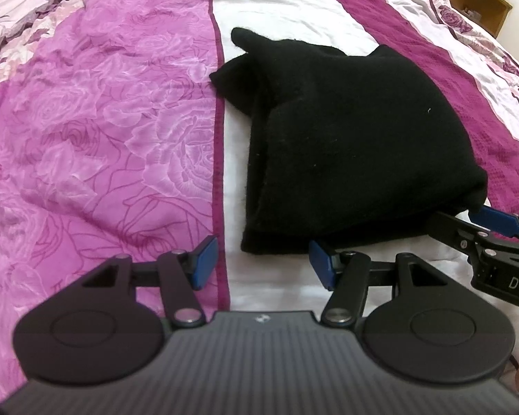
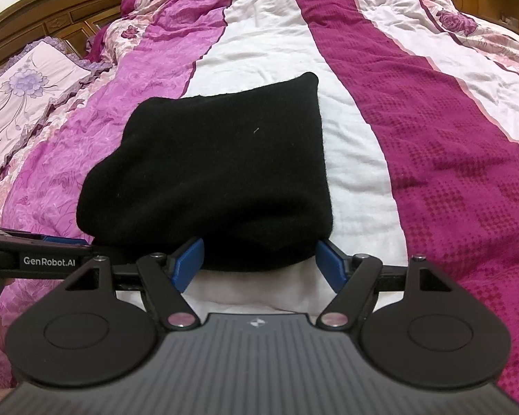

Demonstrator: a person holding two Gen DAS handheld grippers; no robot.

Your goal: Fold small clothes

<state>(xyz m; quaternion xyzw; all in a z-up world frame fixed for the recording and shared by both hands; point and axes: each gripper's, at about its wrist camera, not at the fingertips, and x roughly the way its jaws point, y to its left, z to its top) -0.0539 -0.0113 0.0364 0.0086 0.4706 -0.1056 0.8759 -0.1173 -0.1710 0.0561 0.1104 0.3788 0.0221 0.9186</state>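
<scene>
Garment (image 2: 204,180) black, near edge hidden | right gripper (image 2: 259,263) wide (contact unclear) | left gripper (image 1: 263,263) wide, empty

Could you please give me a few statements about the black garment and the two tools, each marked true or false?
1. The black knit garment lies folded on the bedspread's white stripe. True.
2. The left tool is clamped shut on the garment. False: its jaws stand open at the garment's near edge, pressing on nothing.
3. The right tool is open, its blue pads on either side of the garment's near edge. True.
4. The garment is red. False: it is black.
5. A floral pillow lies near the wooden headboard. True.
</scene>
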